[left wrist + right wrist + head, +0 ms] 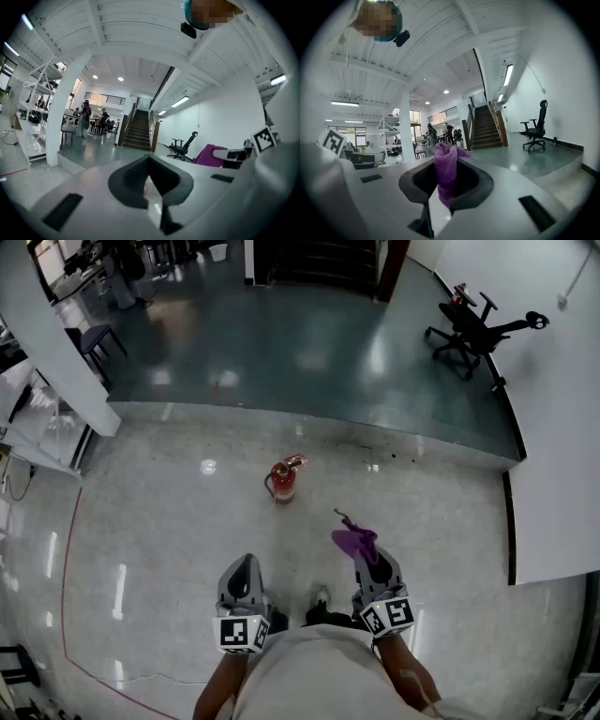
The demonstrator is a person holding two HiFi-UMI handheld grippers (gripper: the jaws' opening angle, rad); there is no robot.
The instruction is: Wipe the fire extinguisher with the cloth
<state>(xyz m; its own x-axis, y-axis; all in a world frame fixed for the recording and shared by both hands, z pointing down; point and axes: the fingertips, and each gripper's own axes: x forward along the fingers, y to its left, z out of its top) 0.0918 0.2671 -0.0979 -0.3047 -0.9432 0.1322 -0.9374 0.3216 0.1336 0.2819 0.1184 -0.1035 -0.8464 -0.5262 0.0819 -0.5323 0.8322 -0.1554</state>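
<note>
While right gripper (367, 556) clamps cloth (353, 541), fire extinguisher (282, 482) stands upright.

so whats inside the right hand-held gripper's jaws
A bunched purple terry cloth, clamped in the right hand-held gripper and sticking out past its jaws. The pinched part is covered by the jaws.

Person wears a light beige-grey top (314, 673); forearms are bare below it. Left gripper (246, 564) and right gripper (367, 557): light grey plastic shells, rounded, narrowing toward the far end. Each has a cube at its near end, white faces with black square markers: left cube (240, 634), right cube (389, 615). In both gripper views the shell is smooth pale grey, with a dark, textured V-shaped jaw pocket in the middle and a black rectangular slot on either side. Footwear is too small to tell.
</note>
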